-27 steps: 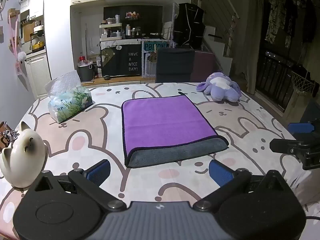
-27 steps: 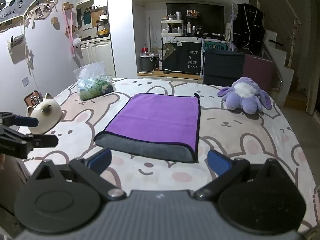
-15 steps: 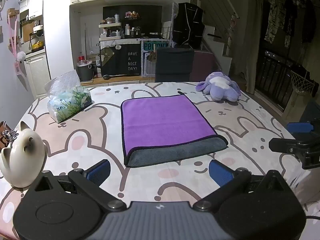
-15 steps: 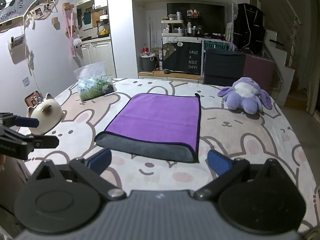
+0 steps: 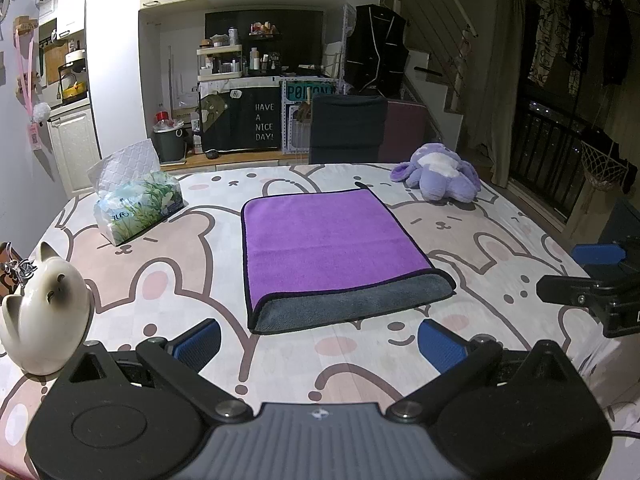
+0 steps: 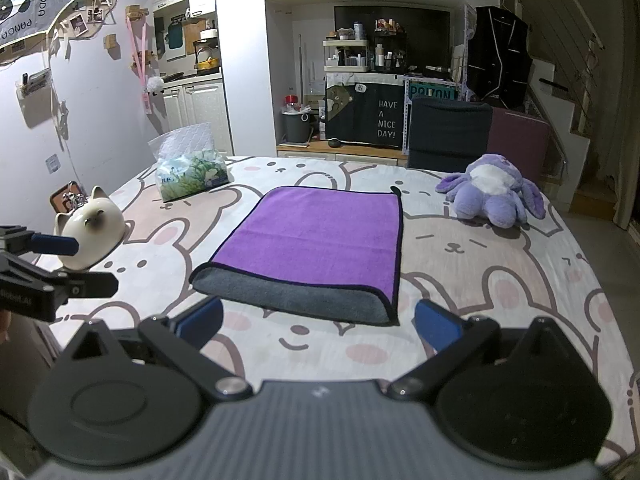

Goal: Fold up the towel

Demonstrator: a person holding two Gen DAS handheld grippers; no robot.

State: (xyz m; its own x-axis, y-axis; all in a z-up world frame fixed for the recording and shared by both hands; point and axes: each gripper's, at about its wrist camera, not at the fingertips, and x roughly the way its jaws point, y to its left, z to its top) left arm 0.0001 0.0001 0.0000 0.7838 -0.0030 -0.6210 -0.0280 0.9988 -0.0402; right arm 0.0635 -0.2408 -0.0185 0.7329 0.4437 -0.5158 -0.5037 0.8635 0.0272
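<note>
A purple towel [image 5: 328, 240] lies folded flat on the rabbit-print tablecloth [image 5: 160, 280], its grey underside showing along the near edge. It also shows in the right wrist view [image 6: 320, 236]. My left gripper [image 5: 318, 340] is open and empty, held just short of the towel's near edge. My right gripper [image 6: 318, 330] is open and empty, also just short of the near edge. Each gripper shows at the side of the other's view: the right one [image 5: 592, 276] and the left one [image 6: 48, 264].
A tissue pack [image 5: 136, 208] lies at the far left. A white cat figurine [image 5: 44, 312] stands at the near left. A purple plush toy [image 5: 440, 180] lies at the far right. A dark chair [image 5: 348, 128] stands behind the table.
Both wrist views have barely shifted. The towel lies as before and both grippers stay open.
</note>
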